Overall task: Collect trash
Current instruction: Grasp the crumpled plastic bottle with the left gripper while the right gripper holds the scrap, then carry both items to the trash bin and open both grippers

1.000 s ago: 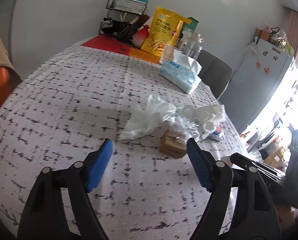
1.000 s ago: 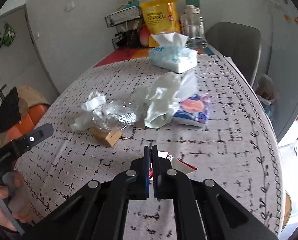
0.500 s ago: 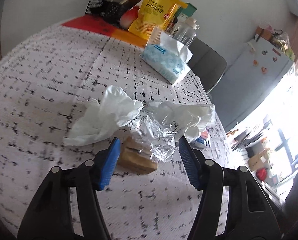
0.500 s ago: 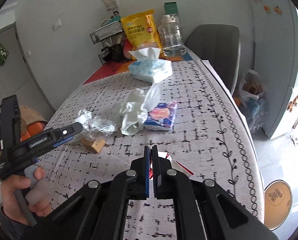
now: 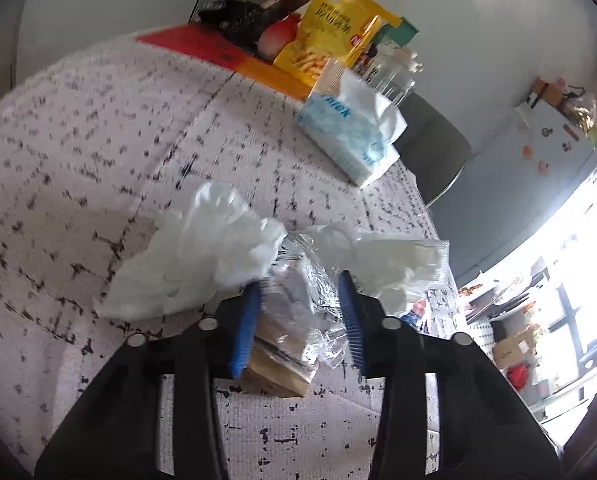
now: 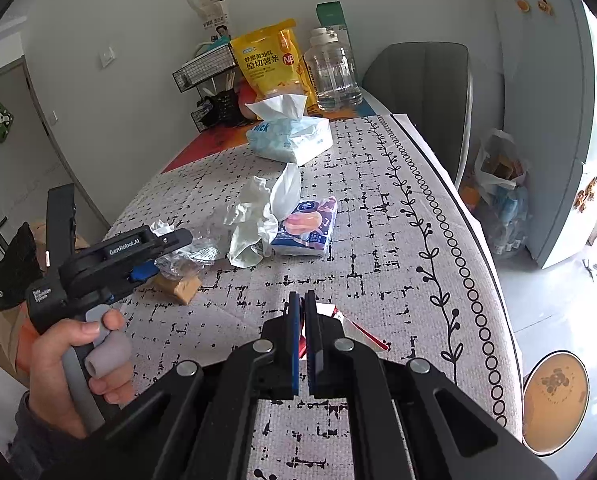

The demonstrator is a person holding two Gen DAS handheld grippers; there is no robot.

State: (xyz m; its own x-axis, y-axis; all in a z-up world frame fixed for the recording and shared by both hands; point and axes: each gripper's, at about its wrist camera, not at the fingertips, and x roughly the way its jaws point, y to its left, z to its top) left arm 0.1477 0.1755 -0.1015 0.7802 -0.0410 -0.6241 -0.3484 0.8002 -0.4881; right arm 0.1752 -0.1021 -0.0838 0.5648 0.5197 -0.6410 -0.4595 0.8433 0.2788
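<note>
A crumpled clear plastic wrapper [image 5: 294,304] lies on a small brown box [image 5: 274,372] in the trash pile. My left gripper [image 5: 298,280] is closing on it; the wrapper fills the gap and both blue pads touch it. In the right wrist view a hand [image 6: 70,364] holds that gripper [image 6: 174,252] at the wrapper [image 6: 194,250]. White crumpled sheets [image 5: 202,256] [image 5: 394,260] flank the wrapper. My right gripper [image 6: 302,296] is shut on a red and white wrapper [image 6: 350,322] that sticks out to the right of its fingers.
A purple tissue packet [image 6: 304,228] lies by the white sheets [image 6: 250,224]. Farther back are a blue tissue pack [image 6: 290,140], a yellow snack bag [image 6: 272,60], a clear jar [image 6: 334,76] and a wire rack [image 6: 206,68]. A grey chair [image 6: 422,84] stands beyond the table's right edge [image 6: 478,248].
My left gripper moved forward into the pile and its jaws narrowed around the clear wrapper. My right gripper drew back from the pile, still shut on the red and white wrapper.
</note>
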